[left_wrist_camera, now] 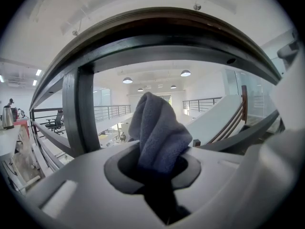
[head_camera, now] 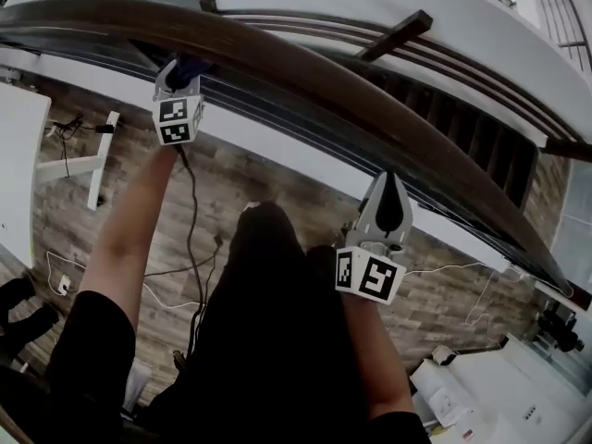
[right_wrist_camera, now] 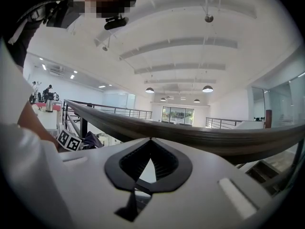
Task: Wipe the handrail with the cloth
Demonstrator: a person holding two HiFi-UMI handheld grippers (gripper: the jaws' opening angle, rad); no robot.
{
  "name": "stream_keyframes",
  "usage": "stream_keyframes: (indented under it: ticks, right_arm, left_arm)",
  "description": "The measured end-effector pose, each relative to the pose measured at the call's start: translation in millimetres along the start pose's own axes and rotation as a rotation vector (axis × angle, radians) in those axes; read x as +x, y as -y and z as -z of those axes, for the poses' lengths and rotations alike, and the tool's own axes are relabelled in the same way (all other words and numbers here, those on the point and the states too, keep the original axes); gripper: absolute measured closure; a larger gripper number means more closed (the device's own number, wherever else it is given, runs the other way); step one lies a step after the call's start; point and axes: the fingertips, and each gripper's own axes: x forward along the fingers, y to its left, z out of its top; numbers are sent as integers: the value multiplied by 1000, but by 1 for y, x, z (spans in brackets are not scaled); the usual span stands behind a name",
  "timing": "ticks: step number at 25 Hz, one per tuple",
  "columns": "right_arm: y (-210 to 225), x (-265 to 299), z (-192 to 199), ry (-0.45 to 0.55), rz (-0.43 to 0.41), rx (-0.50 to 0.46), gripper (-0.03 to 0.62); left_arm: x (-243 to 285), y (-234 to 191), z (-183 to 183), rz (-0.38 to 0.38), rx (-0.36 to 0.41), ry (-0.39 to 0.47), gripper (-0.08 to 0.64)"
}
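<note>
A dark wooden handrail curves across the head view from upper left to lower right. My left gripper sits just under its left part, shut on a blue-grey cloth that sticks up from the jaws below the rail's underside. My right gripper hangs near the rail's near side further right, shut with nothing between its jaws. In the right gripper view the handrail runs across just beyond the jaw tips, and the left gripper's marker cube shows at the left.
Dark metal balusters and lower rails run beneath the handrail, with a post close to the left gripper. Wood flooring, cables and white furniture lie at my feet. An open atrium lies beyond the railing.
</note>
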Motion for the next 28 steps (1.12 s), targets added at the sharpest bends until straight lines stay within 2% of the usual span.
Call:
stream_keyframes:
  ticks: [5, 11, 16, 23, 28]
  right_arm:
    - [-35, 15, 5, -7, -49, -23, 591]
    - [-30, 12, 6, -11, -40, -20, 591]
    - [-11, 4, 8, -18, -4, -8, 591]
    - [5, -5, 15, -28, 27, 34, 591]
    - [4, -11, 21, -39, 11, 1, 591]
  left_arm:
    - [0, -12, 7, 18, 11, -12, 489]
    - [0, -6, 3, 7, -4, -10, 488]
    - [-3, 21, -2, 24, -8, 0, 488]
    - [-8, 44, -2, 7, -15, -2, 488]
    - [-12, 67, -5, 42, -2, 1, 488]
